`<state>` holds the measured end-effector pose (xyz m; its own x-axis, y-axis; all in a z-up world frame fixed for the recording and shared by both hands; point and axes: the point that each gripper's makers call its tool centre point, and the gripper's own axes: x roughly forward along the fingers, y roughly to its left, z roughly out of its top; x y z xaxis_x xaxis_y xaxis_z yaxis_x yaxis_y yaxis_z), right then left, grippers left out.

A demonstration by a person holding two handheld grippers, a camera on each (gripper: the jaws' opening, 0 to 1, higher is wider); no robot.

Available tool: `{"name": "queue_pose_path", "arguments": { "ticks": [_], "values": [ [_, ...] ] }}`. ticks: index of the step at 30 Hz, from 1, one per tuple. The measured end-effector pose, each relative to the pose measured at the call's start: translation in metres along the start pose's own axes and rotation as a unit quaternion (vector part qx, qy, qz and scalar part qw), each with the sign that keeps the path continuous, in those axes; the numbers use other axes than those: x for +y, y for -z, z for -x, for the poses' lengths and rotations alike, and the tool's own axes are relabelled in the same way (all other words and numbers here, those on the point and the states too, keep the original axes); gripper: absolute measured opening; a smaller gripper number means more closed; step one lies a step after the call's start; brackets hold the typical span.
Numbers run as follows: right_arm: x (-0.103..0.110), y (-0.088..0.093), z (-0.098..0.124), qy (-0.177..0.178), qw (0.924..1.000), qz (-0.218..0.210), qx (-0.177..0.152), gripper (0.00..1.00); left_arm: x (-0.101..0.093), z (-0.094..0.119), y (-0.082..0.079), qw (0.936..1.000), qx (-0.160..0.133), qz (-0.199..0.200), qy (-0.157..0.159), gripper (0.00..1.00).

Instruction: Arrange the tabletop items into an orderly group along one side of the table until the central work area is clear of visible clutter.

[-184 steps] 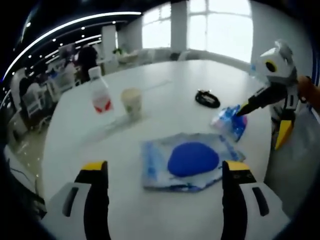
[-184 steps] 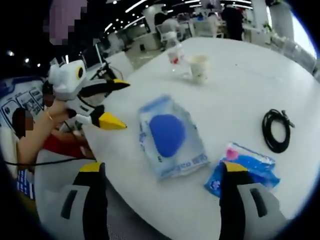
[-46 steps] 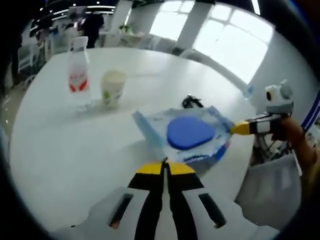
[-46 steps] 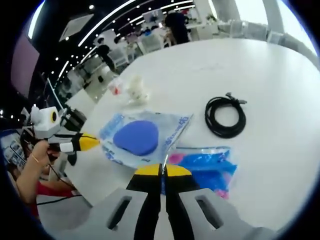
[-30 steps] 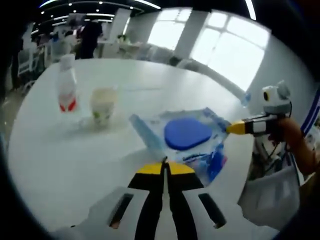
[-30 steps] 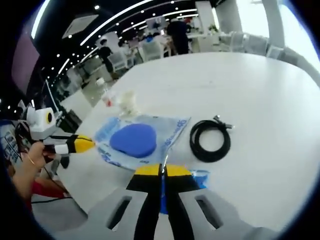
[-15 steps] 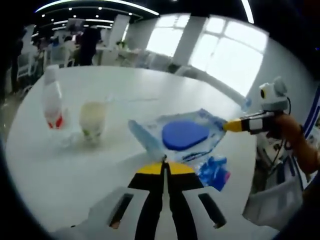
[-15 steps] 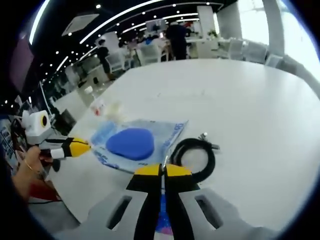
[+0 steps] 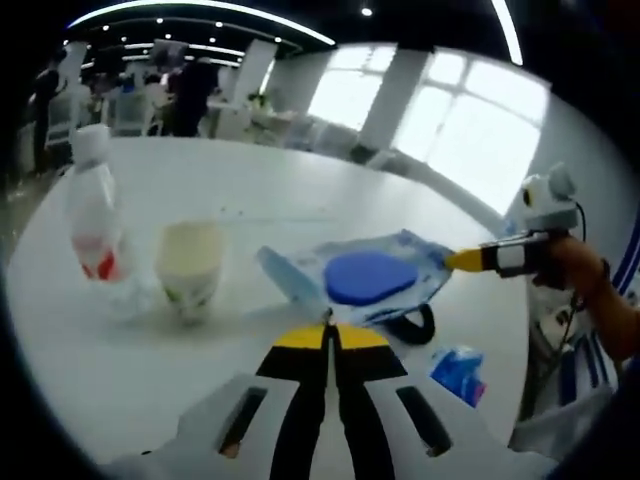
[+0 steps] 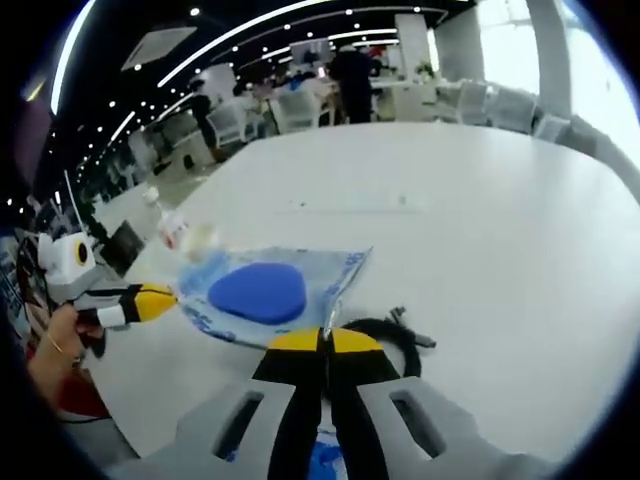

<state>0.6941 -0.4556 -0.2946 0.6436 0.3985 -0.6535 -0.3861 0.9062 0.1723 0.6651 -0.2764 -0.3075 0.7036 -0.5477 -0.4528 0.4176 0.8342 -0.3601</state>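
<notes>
In the left gripper view the left hand-held gripper (image 9: 330,335) has its yellow-tipped jaws pressed together on one corner of a clear plastic pouch (image 9: 365,280) with a blue oval pad inside. The right hand-held gripper (image 9: 462,261), held in a person's hand (image 9: 570,265), comes in from the right and pinches the pouch's opposite corner, so the pouch hangs stretched between the two, lifted off the white desk (image 9: 250,190).

In the right gripper view the right hand-held gripper (image 10: 322,340) is likewise closed on the pouch (image 10: 265,290), and the left hand-held gripper (image 10: 165,298) holds the far-left corner.

Under the pouch's near edge lies a coiled black cable (image 9: 410,325), seen also just right of the right jaws (image 10: 395,340). A small blue packet (image 9: 458,370) lies on the desk to the near right. To the left stand a paper cup (image 9: 190,268) and, beside it, a plastic bottle (image 9: 92,215) with a red label, both upright and apart from the pouch.
</notes>
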Motion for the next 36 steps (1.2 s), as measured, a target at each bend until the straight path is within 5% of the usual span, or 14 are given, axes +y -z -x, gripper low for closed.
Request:
{"name": "queue_pose_path", "arguments": {
  "ticks": [13, 36],
  "values": [
    [-0.024, -0.011, -0.04, 0.001, 0.9999, 0.008, 0.006, 0.01, 0.017, -0.032, -0.012, 0.9994, -0.032, 0.009, -0.01, 0.0],
    [-0.033, -0.001, -0.089, -0.001, 0.9999, 0.003, 0.01, 0.01, 0.048, -0.058, 0.003, 0.9974, -0.036, 0.004, -0.062, 0.0]
  ]
}}
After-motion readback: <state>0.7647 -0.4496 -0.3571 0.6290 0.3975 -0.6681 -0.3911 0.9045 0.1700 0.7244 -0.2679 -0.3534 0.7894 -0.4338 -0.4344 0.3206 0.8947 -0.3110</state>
